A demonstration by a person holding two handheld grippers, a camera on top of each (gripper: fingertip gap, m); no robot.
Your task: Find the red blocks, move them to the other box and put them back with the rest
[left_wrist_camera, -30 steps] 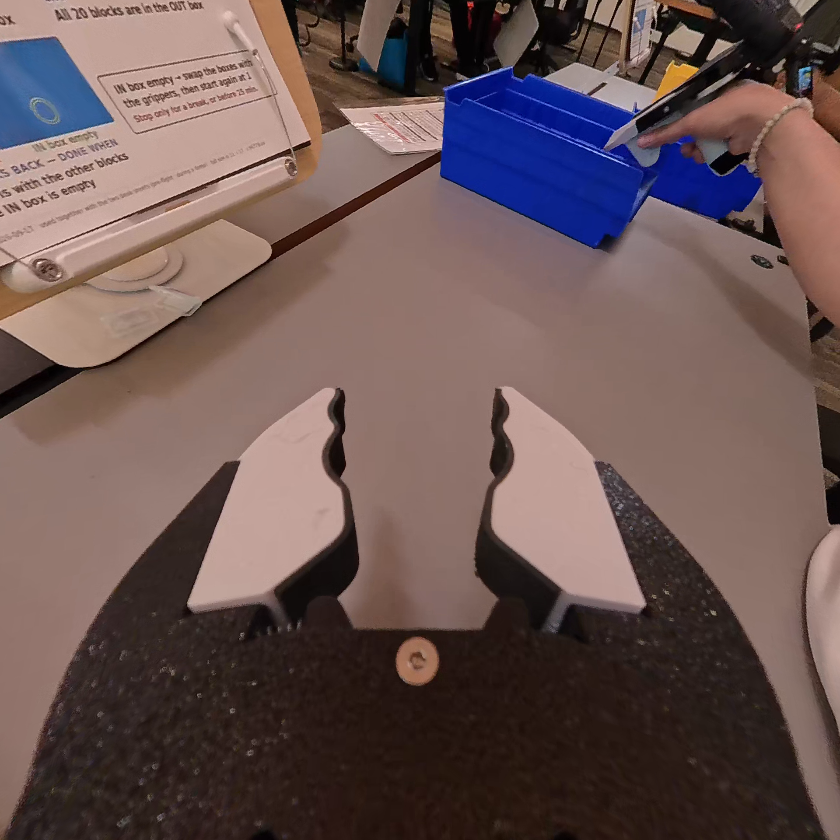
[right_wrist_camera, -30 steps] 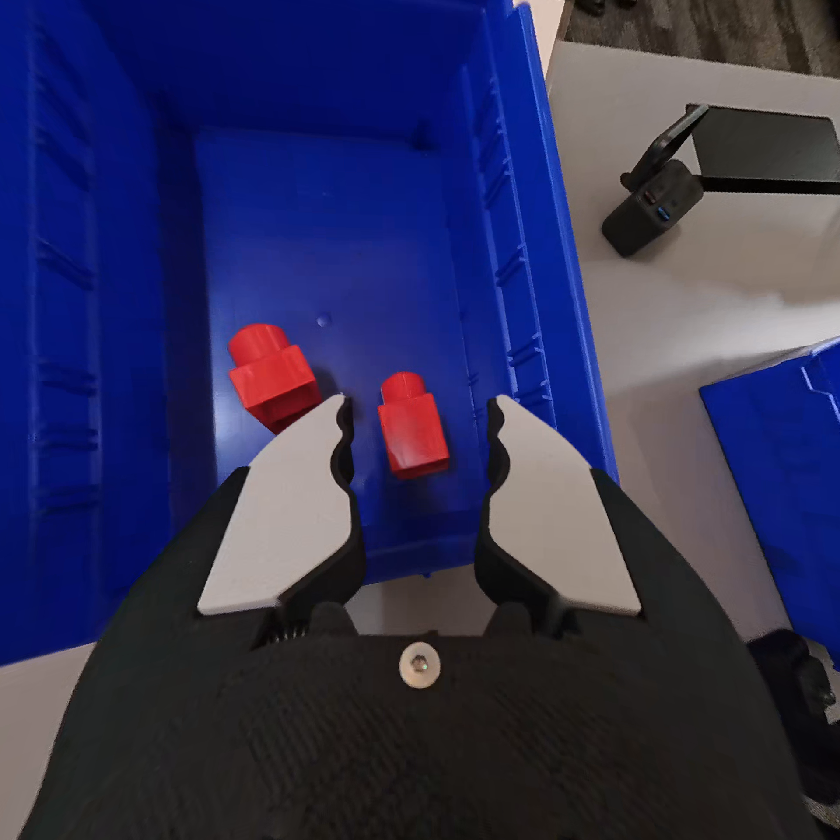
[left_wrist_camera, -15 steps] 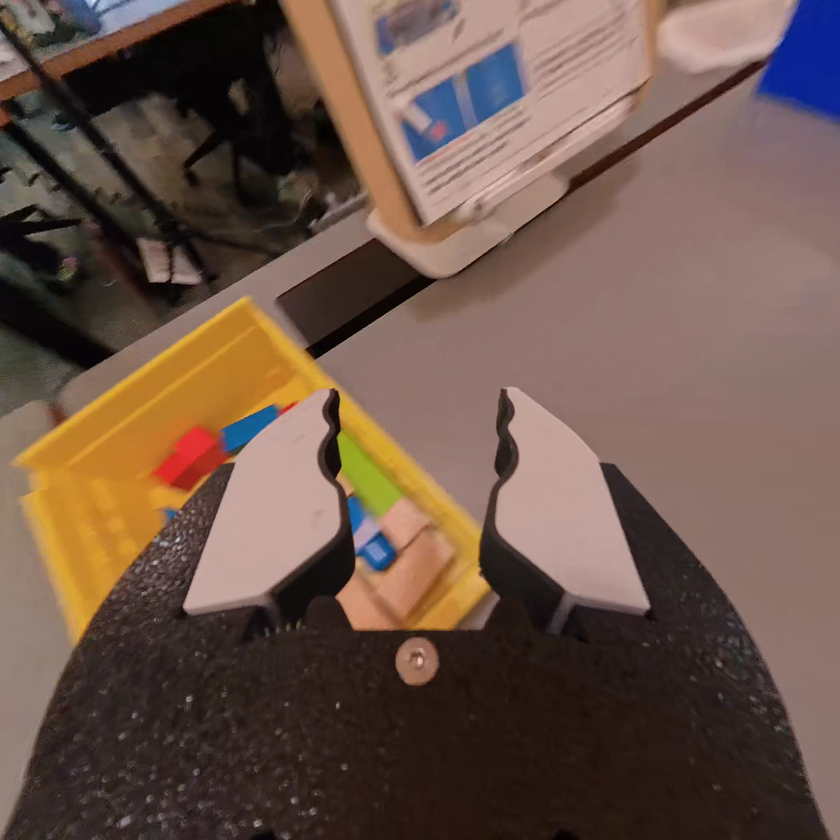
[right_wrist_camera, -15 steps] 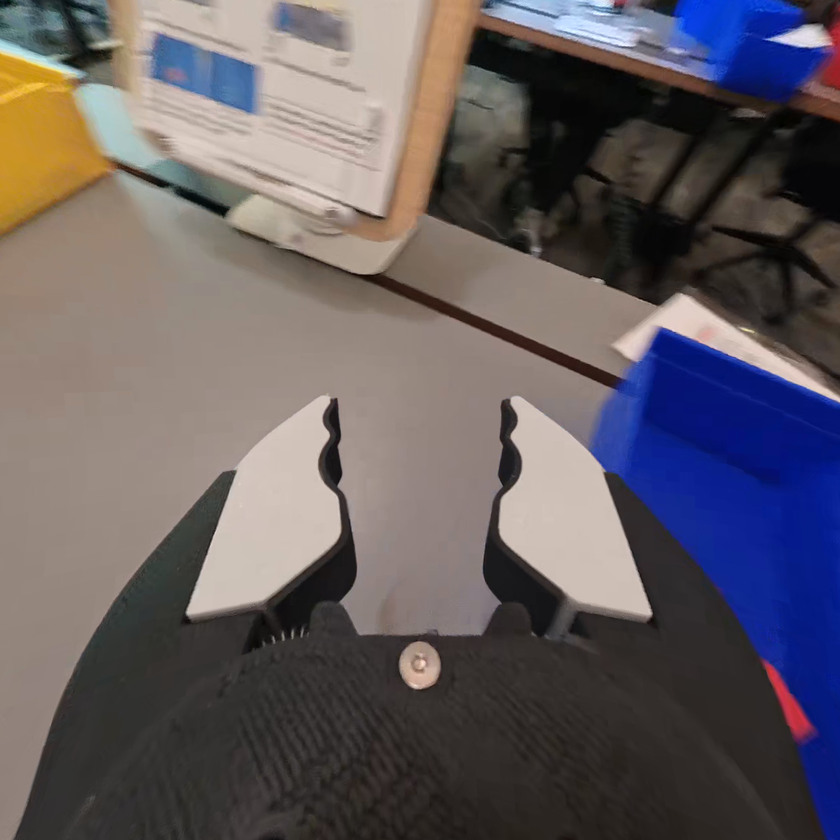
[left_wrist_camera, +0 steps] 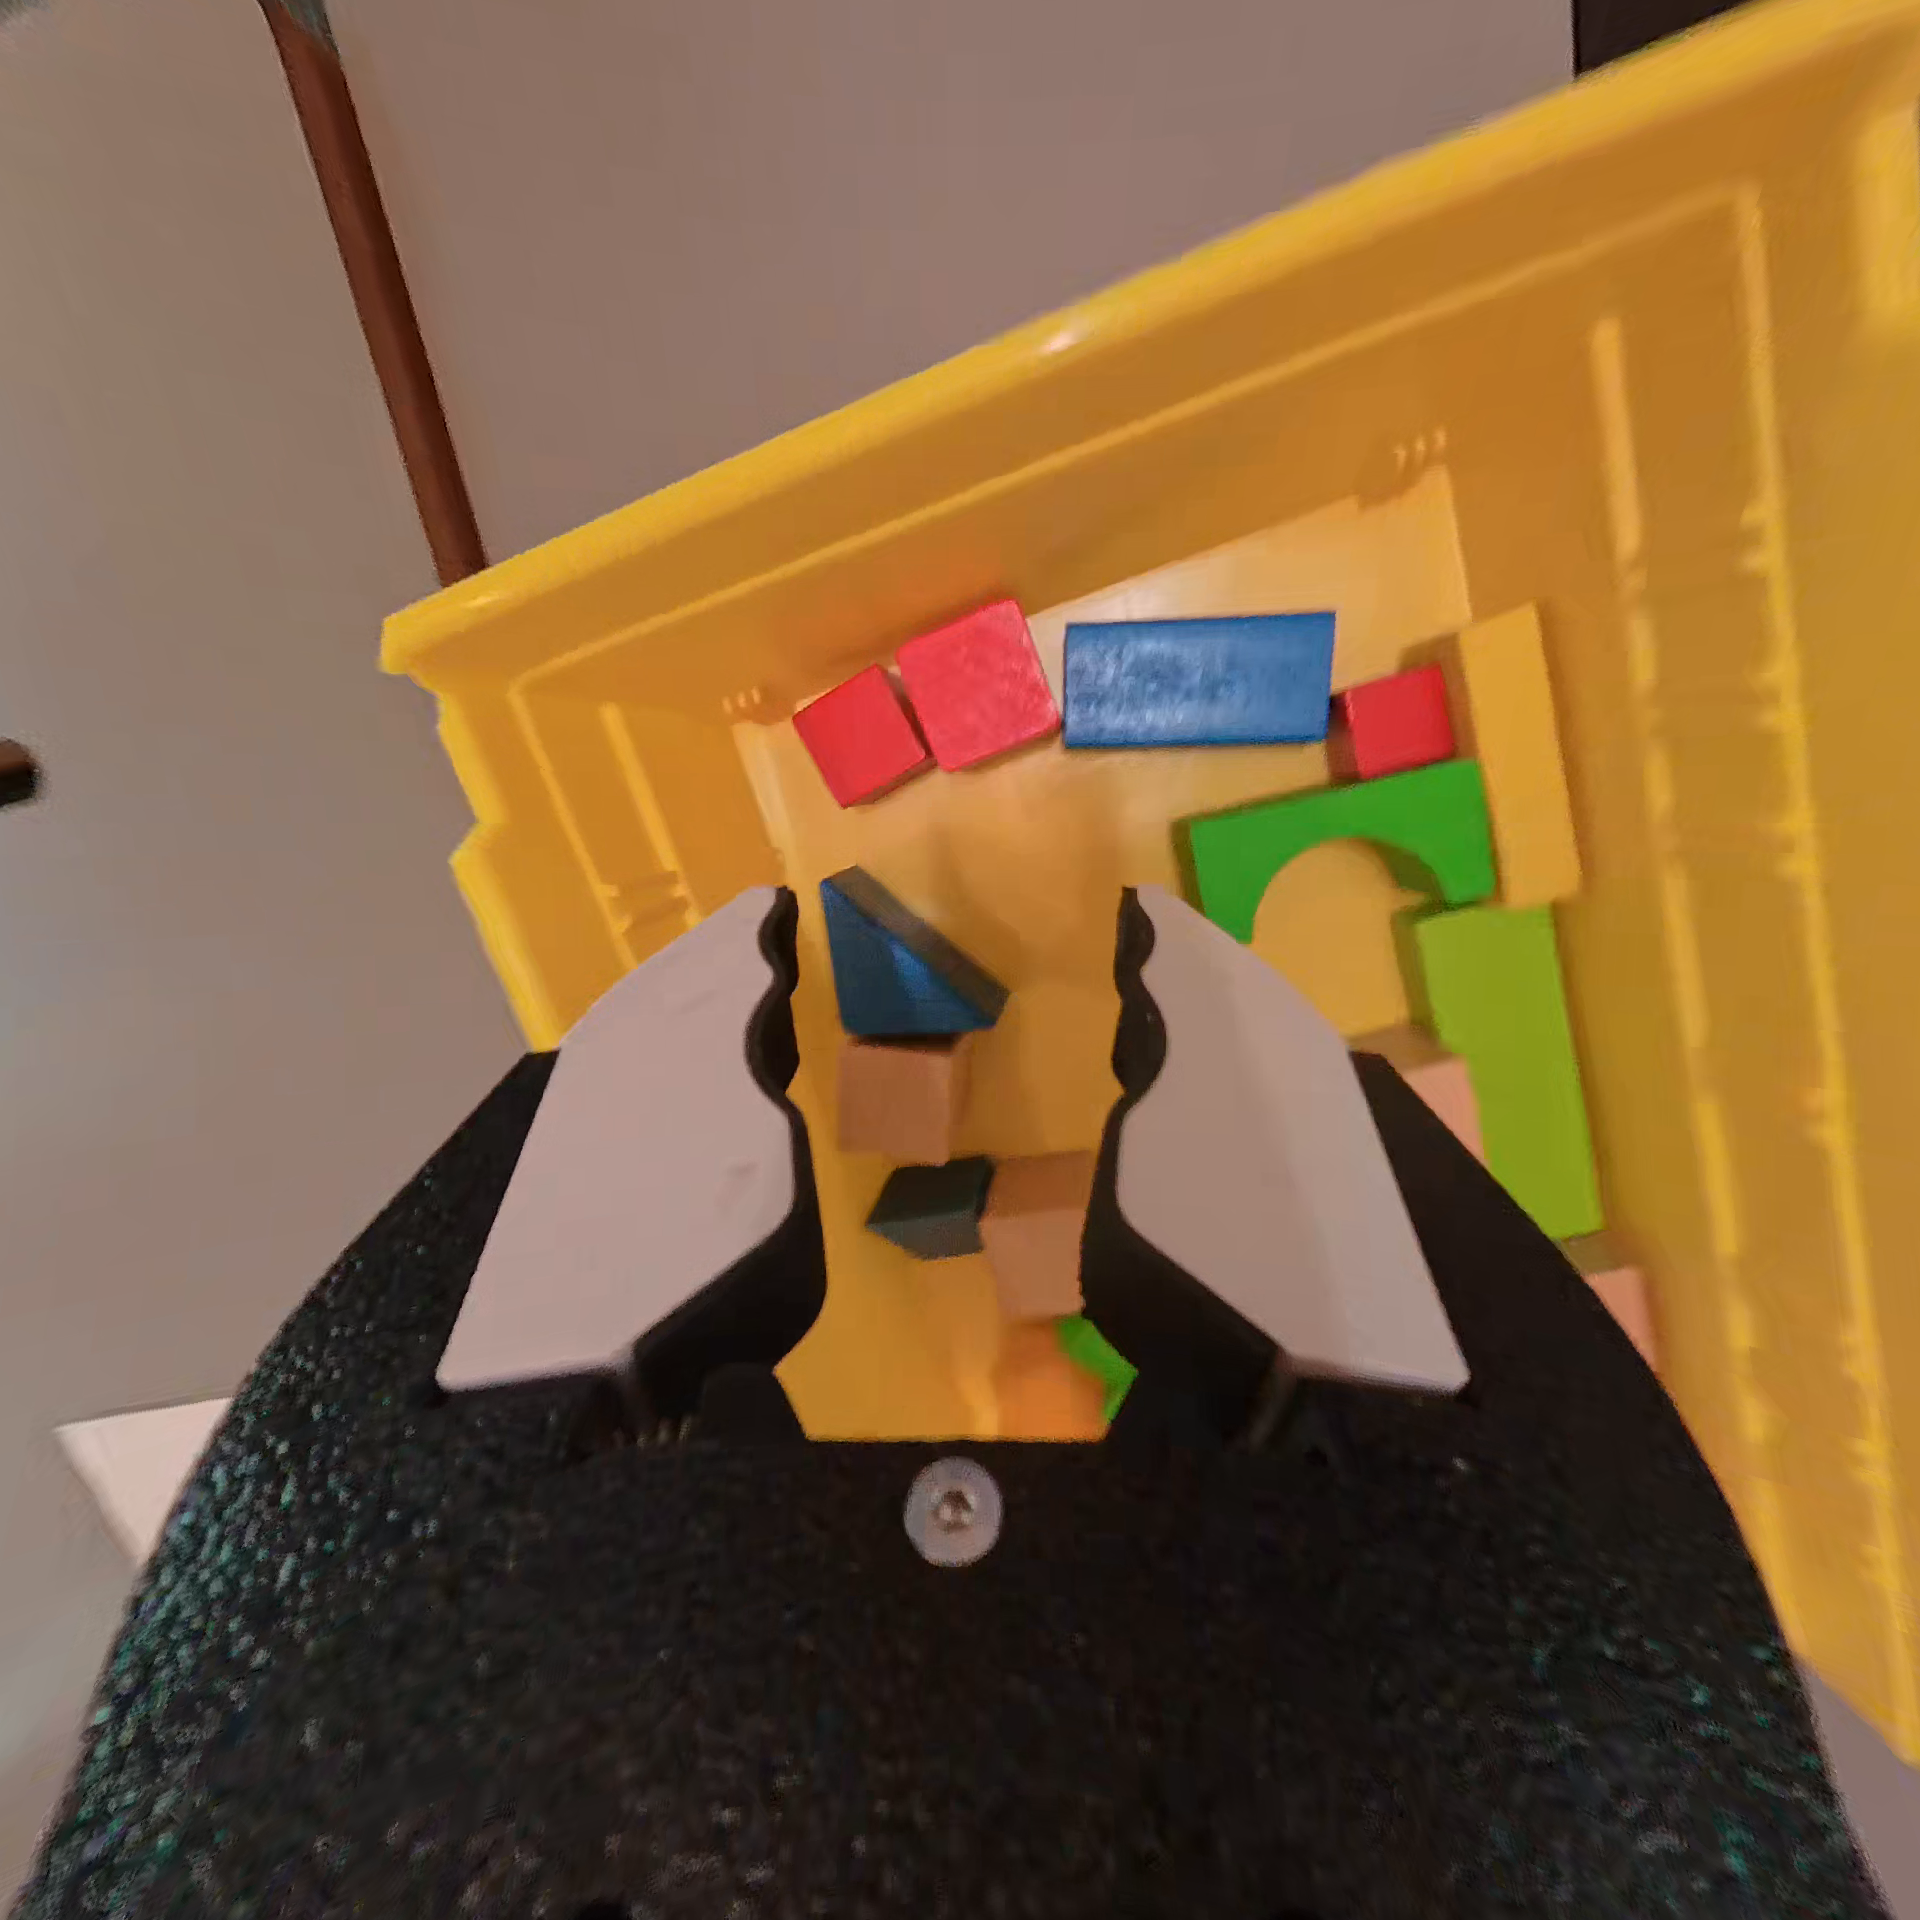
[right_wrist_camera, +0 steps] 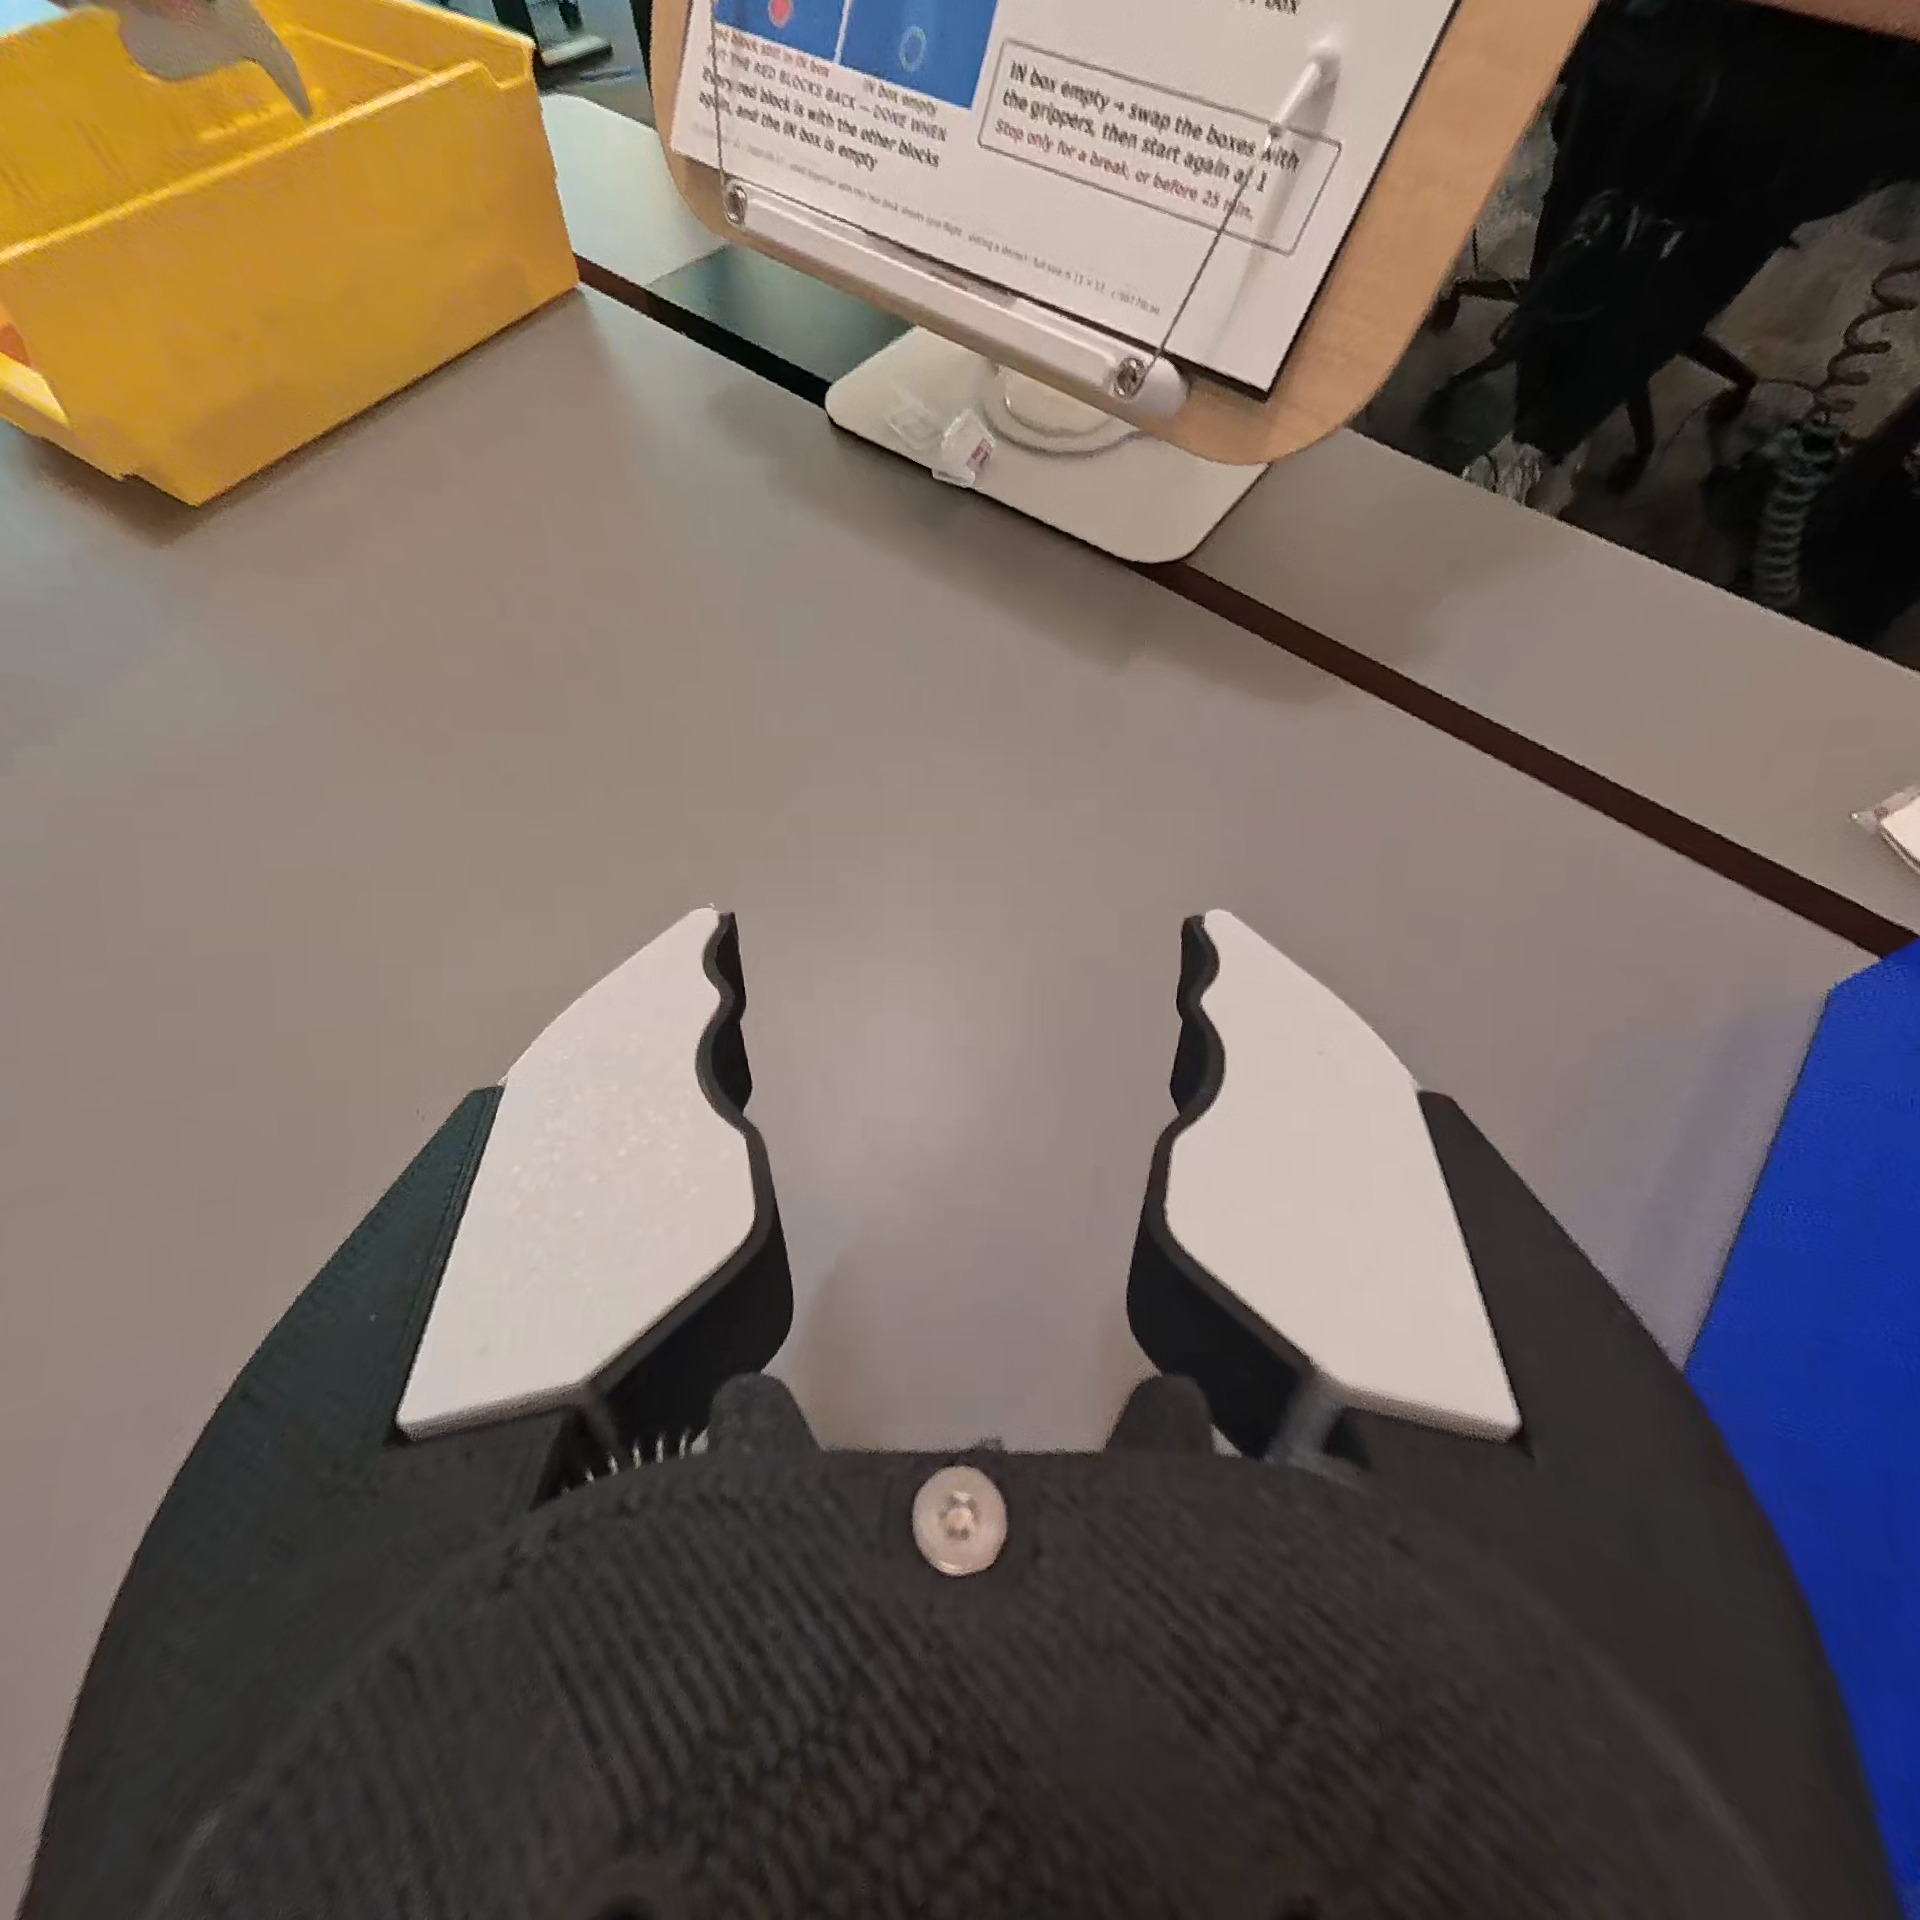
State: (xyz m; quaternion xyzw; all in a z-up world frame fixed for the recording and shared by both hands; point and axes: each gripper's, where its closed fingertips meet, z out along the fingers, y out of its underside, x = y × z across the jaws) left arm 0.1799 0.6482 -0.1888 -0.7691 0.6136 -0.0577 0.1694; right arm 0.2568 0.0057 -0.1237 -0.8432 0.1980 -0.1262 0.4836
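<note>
My left tool [left_wrist_camera: 951, 920], fingers apart and holding nothing, hangs over the yellow bin [left_wrist_camera: 1039, 457] with the red blocks [left_wrist_camera: 971, 686] up-frame of its tips against the far wall, while my right tool [right_wrist_camera: 958, 920], spread wide, faces bare surface [right_wrist_camera: 520, 727].

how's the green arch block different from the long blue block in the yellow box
The green arch block has a half-round cut-out in one long side; the long blue block is a plain flat rectangle. The blue block lies along the far wall of the yellow box, among red blocks; the arch lies nearer, by the right wall. Both lie flat, untouched.
</note>
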